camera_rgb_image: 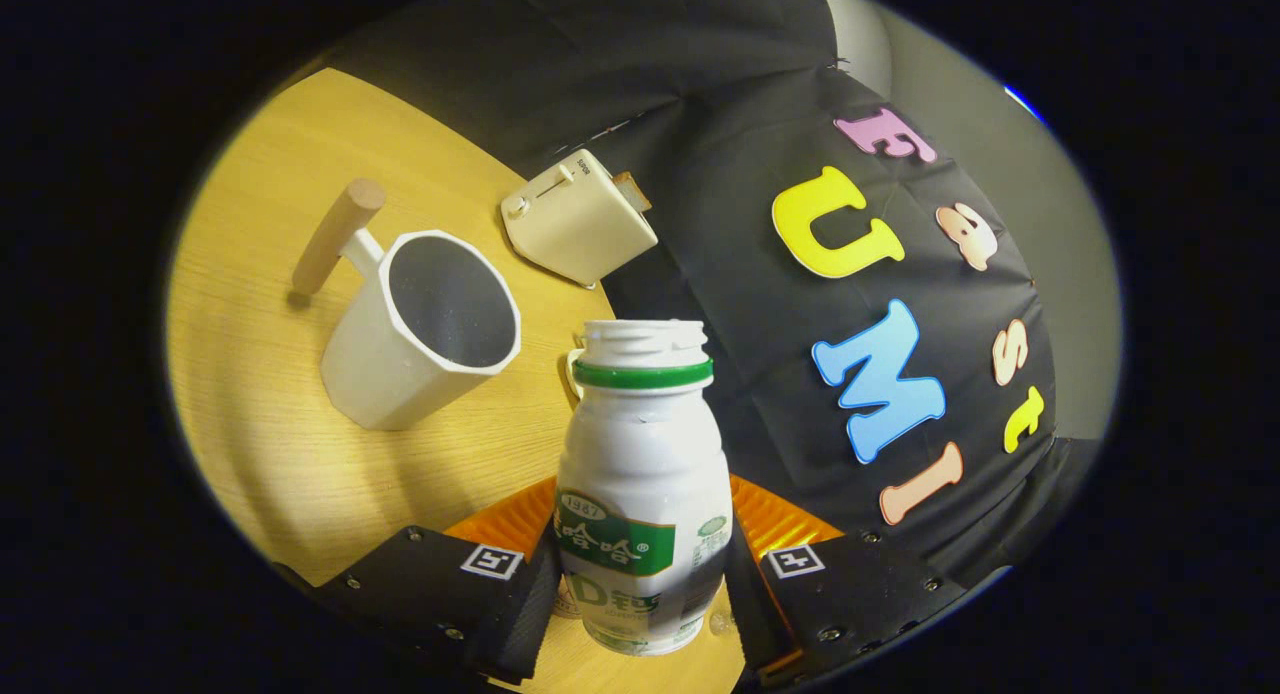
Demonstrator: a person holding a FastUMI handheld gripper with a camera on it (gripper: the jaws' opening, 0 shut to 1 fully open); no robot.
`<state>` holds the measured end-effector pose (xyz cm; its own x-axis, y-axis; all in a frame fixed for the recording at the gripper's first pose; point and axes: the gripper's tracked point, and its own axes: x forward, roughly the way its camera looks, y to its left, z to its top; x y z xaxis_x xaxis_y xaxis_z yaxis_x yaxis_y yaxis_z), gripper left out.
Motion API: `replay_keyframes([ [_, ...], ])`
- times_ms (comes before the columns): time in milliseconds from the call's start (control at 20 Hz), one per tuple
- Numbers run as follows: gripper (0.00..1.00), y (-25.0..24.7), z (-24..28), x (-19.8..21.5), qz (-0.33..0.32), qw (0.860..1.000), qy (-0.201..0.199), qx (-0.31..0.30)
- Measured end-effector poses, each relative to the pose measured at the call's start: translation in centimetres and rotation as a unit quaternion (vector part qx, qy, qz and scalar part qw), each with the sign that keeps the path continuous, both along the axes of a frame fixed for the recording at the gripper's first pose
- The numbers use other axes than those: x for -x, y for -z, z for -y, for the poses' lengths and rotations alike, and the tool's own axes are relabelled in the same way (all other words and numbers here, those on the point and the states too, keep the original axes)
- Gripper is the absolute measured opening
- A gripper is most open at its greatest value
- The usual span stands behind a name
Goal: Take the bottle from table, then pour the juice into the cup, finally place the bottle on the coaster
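Between your claw point(640, 584) fingers stands the bottle point(642, 494), clamped on its lower body from both sides, its cap off and its open mouth toward the cup point(425, 329). You seem to have it gripped low so the neck stays free for pouring. The cup sits on the desk point(260, 414) ahead and to the left of the bottle, its wooden handle turned away. Beyond it lies a cream toaster point(580, 219). An orange ribbed piece, possibly the coaster point(790, 524), shows just behind the bottle.
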<state>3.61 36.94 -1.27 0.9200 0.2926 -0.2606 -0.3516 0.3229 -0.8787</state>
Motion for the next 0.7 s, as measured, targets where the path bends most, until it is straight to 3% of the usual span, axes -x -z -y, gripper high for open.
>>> replay_keyframes([
  [700, 0.73, -0.4, -1.7, -0.2, 0.025, 0.995, -0.020, 0.095],
])
